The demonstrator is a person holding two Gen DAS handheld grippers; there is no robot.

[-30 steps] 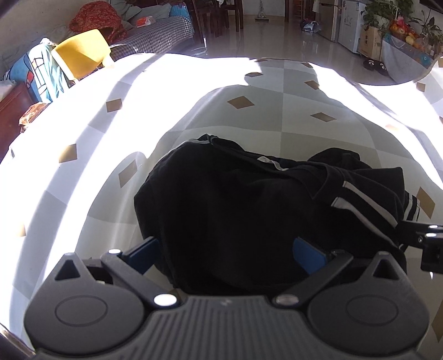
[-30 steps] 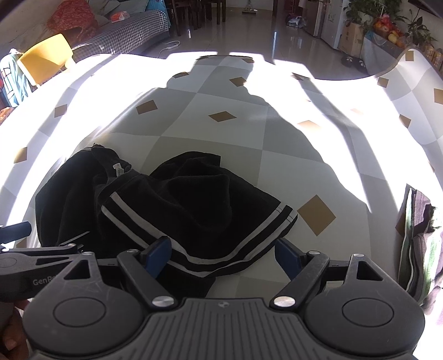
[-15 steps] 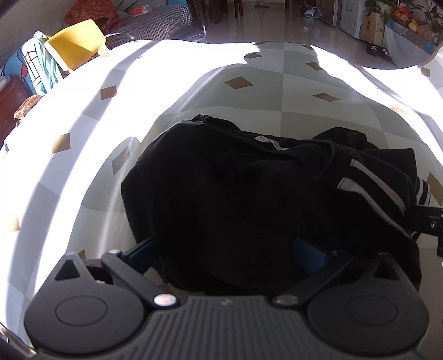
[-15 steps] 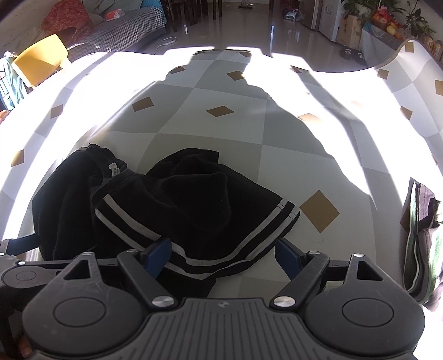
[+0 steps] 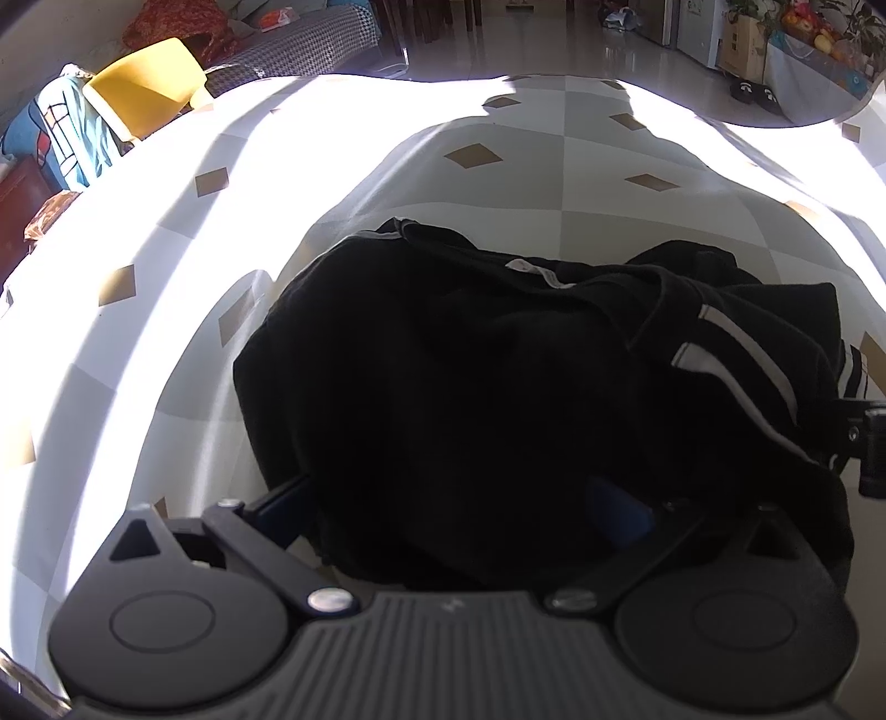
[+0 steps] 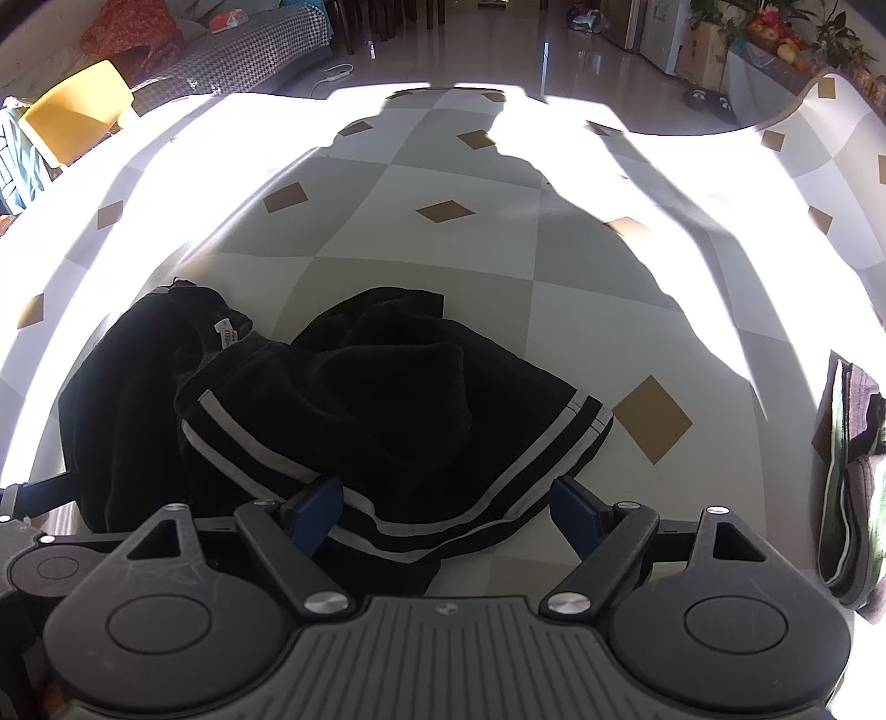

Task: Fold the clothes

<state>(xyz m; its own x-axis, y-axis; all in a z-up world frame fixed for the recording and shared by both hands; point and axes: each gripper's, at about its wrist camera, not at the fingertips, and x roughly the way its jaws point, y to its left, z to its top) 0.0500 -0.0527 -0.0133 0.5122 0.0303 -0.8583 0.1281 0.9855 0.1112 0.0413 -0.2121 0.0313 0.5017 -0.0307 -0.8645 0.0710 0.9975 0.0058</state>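
A crumpled black garment (image 5: 498, 399) with white stripes lies on the checked tablecloth (image 5: 166, 332). In the left wrist view its near edge fills the space between my left gripper's (image 5: 448, 498) wide-open blue fingers. The right fingertip is partly buried in the cloth. In the right wrist view the garment (image 6: 354, 421) shows its striped hem (image 6: 443, 540) lying between the open fingers of my right gripper (image 6: 448, 512). A white label (image 6: 224, 335) sits at its far left. The left gripper's tip (image 6: 33, 493) pokes in at the left edge.
A pile of folded green and grey clothes (image 6: 847, 476) lies at the table's right edge. A yellow chair (image 5: 144, 88) and a sofa (image 5: 299, 47) stand beyond the far left side. Strong sunlight washes out the tablecloth's (image 6: 554, 277) outer parts.
Both grippers have moved forward and lower, so the garment looks larger and its edge now lies deeper between each pair of fingers. Both stay open.
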